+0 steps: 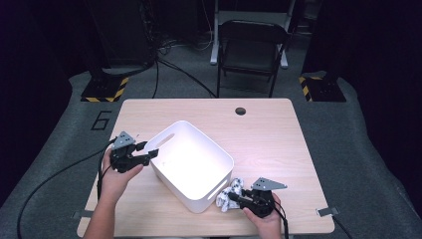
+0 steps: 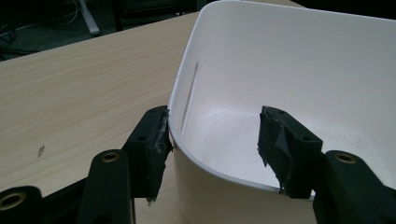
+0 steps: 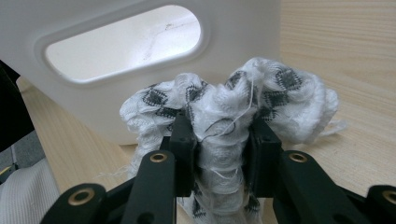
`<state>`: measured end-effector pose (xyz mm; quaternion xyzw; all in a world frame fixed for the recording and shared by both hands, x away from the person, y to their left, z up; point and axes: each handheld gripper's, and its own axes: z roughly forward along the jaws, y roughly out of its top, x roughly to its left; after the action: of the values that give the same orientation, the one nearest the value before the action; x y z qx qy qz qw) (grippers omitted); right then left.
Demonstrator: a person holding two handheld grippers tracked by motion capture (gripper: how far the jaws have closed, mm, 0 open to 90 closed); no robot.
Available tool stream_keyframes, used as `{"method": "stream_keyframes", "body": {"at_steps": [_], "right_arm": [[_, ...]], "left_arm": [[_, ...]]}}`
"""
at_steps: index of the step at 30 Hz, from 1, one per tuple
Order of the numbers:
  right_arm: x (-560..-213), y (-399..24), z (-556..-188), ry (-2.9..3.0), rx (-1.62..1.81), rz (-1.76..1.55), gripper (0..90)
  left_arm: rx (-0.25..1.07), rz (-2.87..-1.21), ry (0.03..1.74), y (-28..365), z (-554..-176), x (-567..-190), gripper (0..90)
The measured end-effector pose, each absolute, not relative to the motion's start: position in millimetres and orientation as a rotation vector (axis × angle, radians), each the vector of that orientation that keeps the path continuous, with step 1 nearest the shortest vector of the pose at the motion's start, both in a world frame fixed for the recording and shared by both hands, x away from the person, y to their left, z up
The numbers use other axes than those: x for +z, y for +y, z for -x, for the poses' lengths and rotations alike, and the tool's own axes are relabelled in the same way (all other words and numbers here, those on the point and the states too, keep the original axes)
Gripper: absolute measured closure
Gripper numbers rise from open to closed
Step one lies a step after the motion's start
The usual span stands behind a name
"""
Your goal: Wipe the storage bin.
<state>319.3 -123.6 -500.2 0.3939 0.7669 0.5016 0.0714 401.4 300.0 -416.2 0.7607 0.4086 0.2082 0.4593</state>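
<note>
Landmark: the white bin (image 1: 191,164) stands on the wooden table (image 1: 268,134), turned so its corners point along the table's edges; every place below is told from it.

High view: the left gripper (image 1: 149,152) sits at the bin's left corner and the right gripper (image 1: 233,198) just off the bin's near right end. A black folding chair (image 1: 251,47) stands beyond the table's far edge, well apart from the bin. A round dark hole (image 1: 241,110) marks the tabletop past the bin's far side.

Left gripper view: the bin's rim (image 2: 219,172) runs between the two black jaws. One jaw is outside the wall and touches the rim edge; the other hangs inside over the bin's floor, clear of the wall. A thin slot (image 2: 190,95) in the wall shows here from the inside.

Right gripper view: the bin's oval handle opening (image 3: 123,44) sits just behind the cloth (image 3: 224,112), a white knitted piece with black diamond marks. A person's white sleeve (image 3: 23,196) shows at the lower left.

Left gripper state: jaws spread wide astride the bin wall, not pressed together on it.

Right gripper state: clenched on the cloth, pads squeezing its middle.

Cloth place: bunched just beside the bin's near right end, by the handle opening, low over the table.
</note>
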Motion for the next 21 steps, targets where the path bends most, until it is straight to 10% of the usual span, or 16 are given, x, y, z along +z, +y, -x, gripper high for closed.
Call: {"method": "stream_keyframes", "body": {"at_steps": [21], "right_arm": [[-502, -113, -324, 2.336, 1.499, -1.164, 67.9]], "left_arm": [[0.505, -1.877, 1.025, 291, -394, -423, 40.8]]}}
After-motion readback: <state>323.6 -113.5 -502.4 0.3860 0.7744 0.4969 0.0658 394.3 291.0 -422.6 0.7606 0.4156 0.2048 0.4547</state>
